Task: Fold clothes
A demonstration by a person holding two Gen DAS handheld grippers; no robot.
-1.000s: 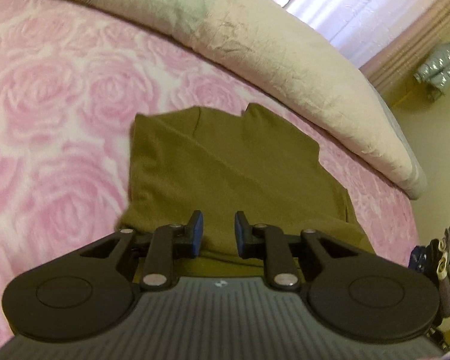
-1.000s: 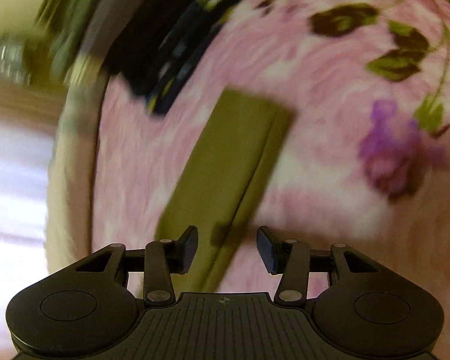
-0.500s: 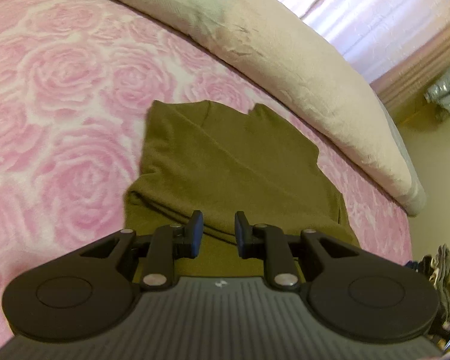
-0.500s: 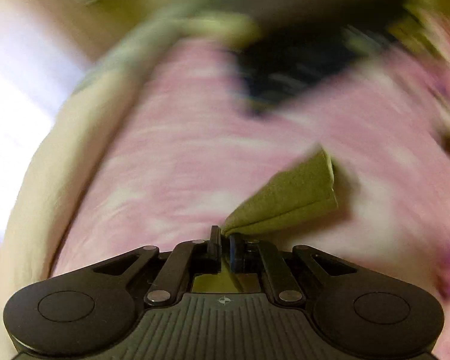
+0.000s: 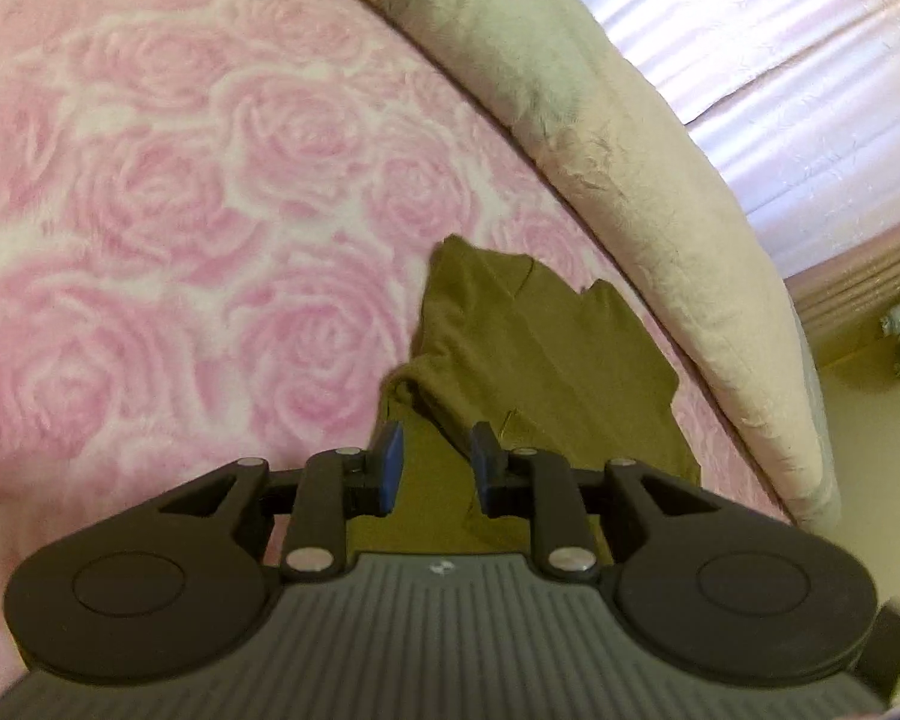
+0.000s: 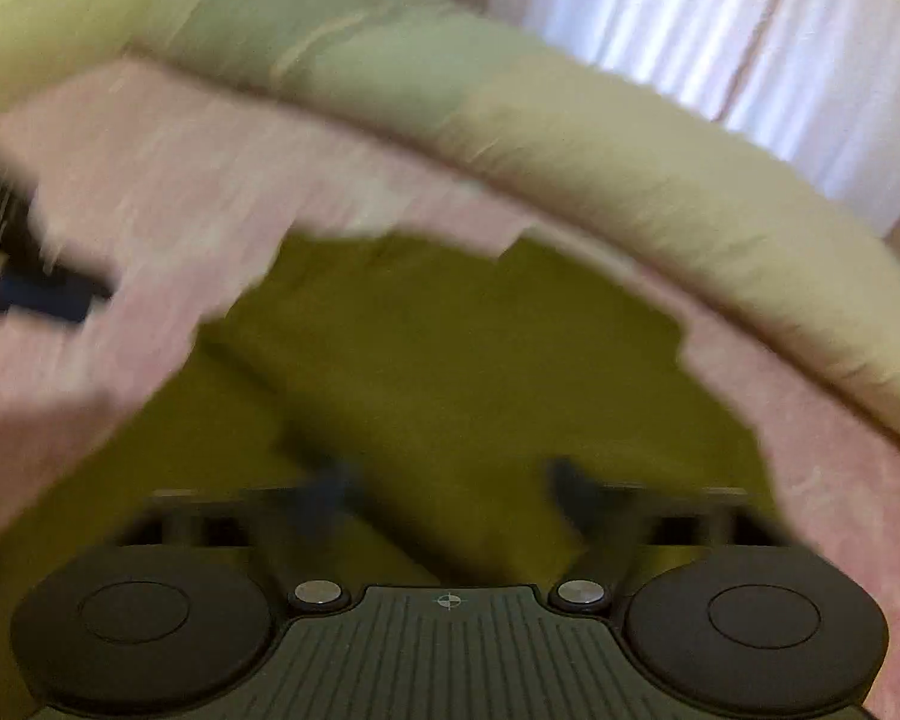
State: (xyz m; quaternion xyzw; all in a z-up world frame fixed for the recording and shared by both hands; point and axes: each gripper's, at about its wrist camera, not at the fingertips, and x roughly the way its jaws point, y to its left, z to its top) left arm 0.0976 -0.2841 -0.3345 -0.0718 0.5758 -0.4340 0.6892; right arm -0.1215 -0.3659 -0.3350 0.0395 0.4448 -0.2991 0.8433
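The right gripper (image 6: 450, 480), clamped on a corner of the olive garment (image 6: 450, 360) half a second ago, now has its jaws opening wide with no cloth pinched between them, and its blurred view has swung round to face the cream pillow (image 6: 630, 180) at 12 o'clock. The left gripper (image 5: 432, 462) has its jaws opening too, a raised fold lying in the gap with no pad pressing it; the garment (image 5: 540, 360), narrower than a second ago, lies on the pink rose blanket (image 5: 180, 240) from centre toward 2 o'clock. Judgement: one fold just laid and released, another regrasp due.
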